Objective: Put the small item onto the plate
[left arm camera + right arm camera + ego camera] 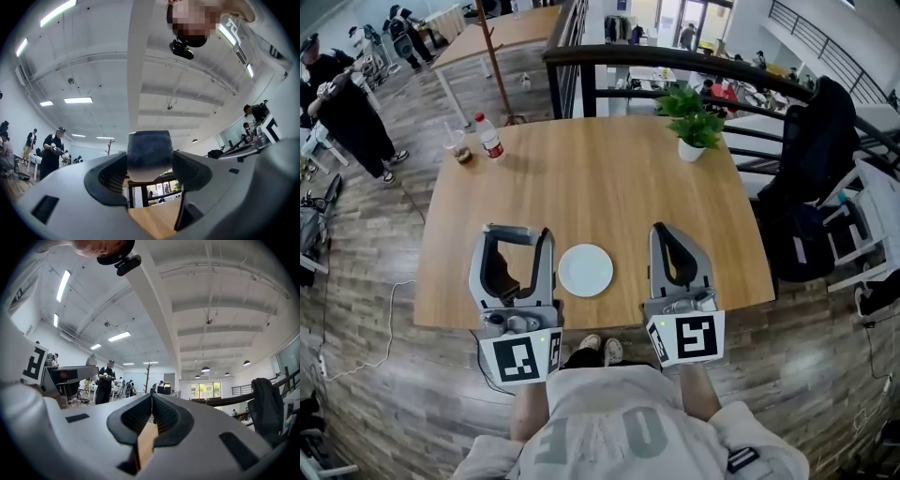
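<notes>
A small white plate lies on the wooden table near its front edge, between my two grippers. My left gripper is left of the plate, raised and tilted upward. In the left gripper view it is shut on the small item, a dark blue-grey block with a pale underside. Right of the plate, my right gripper also tilts up. Its jaws meet with nothing between them.
At the table's far left stand a bottle and a cup. A potted plant stands at the far right. A black railing runs behind the table, and a chair draped with a dark jacket stands to the right.
</notes>
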